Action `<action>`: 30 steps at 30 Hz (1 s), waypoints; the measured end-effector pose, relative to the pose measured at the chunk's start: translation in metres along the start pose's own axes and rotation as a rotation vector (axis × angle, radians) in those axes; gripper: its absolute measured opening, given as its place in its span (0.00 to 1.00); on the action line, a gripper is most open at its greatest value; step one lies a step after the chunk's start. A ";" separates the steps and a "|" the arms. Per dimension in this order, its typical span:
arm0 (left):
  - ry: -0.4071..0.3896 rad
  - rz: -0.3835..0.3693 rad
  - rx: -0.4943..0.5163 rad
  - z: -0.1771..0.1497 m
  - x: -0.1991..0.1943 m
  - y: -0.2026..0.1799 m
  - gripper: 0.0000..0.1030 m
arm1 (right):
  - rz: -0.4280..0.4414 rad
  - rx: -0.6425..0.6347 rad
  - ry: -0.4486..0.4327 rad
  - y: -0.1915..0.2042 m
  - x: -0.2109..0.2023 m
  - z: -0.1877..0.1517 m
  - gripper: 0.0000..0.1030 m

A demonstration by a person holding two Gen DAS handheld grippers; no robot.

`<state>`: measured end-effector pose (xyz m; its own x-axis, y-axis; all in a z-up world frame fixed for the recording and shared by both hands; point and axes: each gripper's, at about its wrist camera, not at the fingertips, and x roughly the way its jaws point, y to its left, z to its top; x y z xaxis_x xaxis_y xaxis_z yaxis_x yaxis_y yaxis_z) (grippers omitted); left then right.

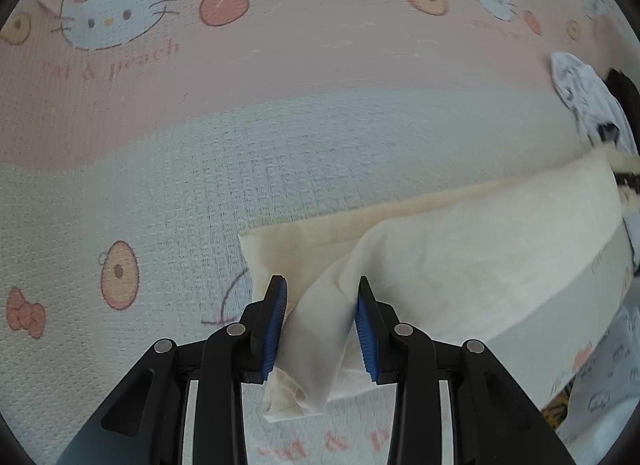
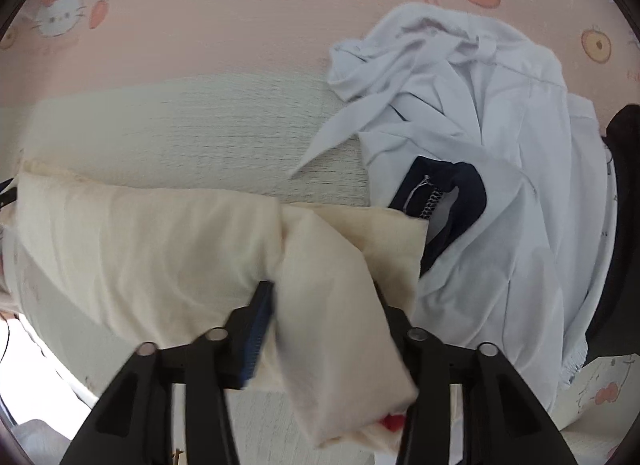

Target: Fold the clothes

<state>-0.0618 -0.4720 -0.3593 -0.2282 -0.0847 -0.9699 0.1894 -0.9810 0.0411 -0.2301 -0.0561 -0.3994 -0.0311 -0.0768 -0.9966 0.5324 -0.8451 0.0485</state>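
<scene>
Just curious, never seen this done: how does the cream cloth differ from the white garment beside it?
The cream cloth is held by both grippers, left and right, and stretched long; the white garment lies crumpled and untouched. The white one has dark navy trim; the cream looks plain. Both rest on the cartoon-print mat.

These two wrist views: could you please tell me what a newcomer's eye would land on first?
The cream garment stretched across the middle, one end pinched in the left gripper and the other in the right gripper. Next, the crumpled white shirt with a navy collar, heaped to its right in the right wrist view. Under everything lies a pink cartoon-cat mat.
</scene>
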 end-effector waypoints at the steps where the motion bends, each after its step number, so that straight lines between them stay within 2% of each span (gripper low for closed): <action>1: -0.004 0.007 -0.011 0.002 0.003 0.000 0.30 | 0.016 0.031 0.010 -0.007 0.004 0.003 0.53; 4: -0.006 0.008 -0.043 0.006 0.007 0.002 0.31 | 0.060 0.086 0.026 -0.026 0.011 0.002 0.56; 6: -0.010 -0.005 -0.074 0.007 0.007 0.004 0.30 | 0.061 0.075 0.020 -0.031 0.011 0.007 0.56; 7: -0.010 -0.018 -0.095 0.008 0.006 0.008 0.30 | 0.055 0.076 0.011 -0.025 0.010 0.008 0.56; 11: -0.033 -0.106 -0.173 0.009 -0.006 0.031 0.31 | 0.043 0.065 -0.062 0.000 -0.004 -0.023 0.58; 13: -0.067 -0.146 -0.202 0.005 -0.021 0.040 0.38 | 0.046 0.061 -0.107 0.003 -0.017 -0.031 0.58; 15: -0.108 -0.171 -0.247 -0.002 -0.038 0.048 0.67 | 0.049 0.067 -0.158 0.009 -0.035 -0.032 0.58; 18: -0.171 -0.213 -0.357 -0.025 -0.063 0.056 0.68 | 0.067 0.082 -0.189 0.005 -0.044 -0.045 0.59; 21: -0.212 -0.283 -0.477 -0.038 -0.065 0.073 0.68 | 0.084 0.097 -0.221 0.002 -0.053 -0.058 0.59; 26: -0.191 -0.221 -0.473 -0.053 -0.055 0.062 0.68 | 0.113 0.123 -0.273 -0.004 -0.068 -0.079 0.59; 30: -0.182 -0.141 -0.410 -0.074 -0.057 0.039 0.68 | 0.136 0.144 -0.315 -0.009 -0.080 -0.096 0.59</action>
<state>0.0288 -0.4929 -0.3203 -0.4358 -0.0212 -0.8998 0.4977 -0.8386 -0.2213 -0.1510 0.0083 -0.3266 -0.2385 -0.3338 -0.9120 0.4260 -0.8799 0.2106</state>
